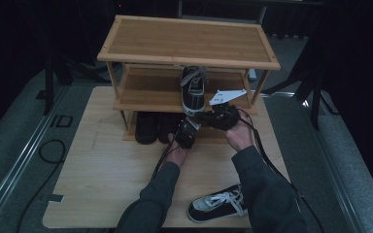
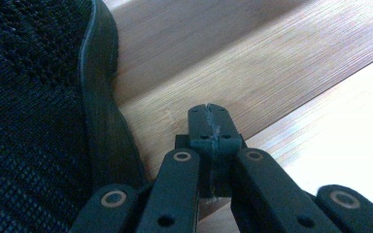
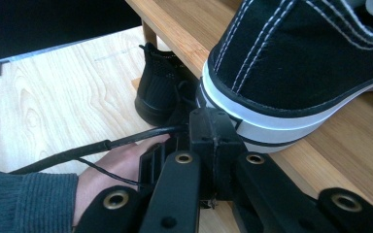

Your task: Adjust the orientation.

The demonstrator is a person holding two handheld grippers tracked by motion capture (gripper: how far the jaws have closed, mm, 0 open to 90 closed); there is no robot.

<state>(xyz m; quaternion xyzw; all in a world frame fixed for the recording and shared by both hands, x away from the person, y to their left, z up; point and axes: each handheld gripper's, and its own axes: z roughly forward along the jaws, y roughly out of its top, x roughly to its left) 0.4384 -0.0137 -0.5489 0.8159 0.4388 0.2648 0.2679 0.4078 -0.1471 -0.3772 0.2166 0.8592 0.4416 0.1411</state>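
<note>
Your right claw, clenched on nothing, touches the heel of the black-and-white sneaker on the rack's middle shelf; your left claw, also clenched, sits beside the black shoe below that shelf.

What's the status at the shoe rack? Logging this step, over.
Left gripper shut, empty, beside black mesh shoe on bottom shelf. Right gripper shut, empty, at heel of sneaker on middle shelf. Second sneaker waits on table.
</note>
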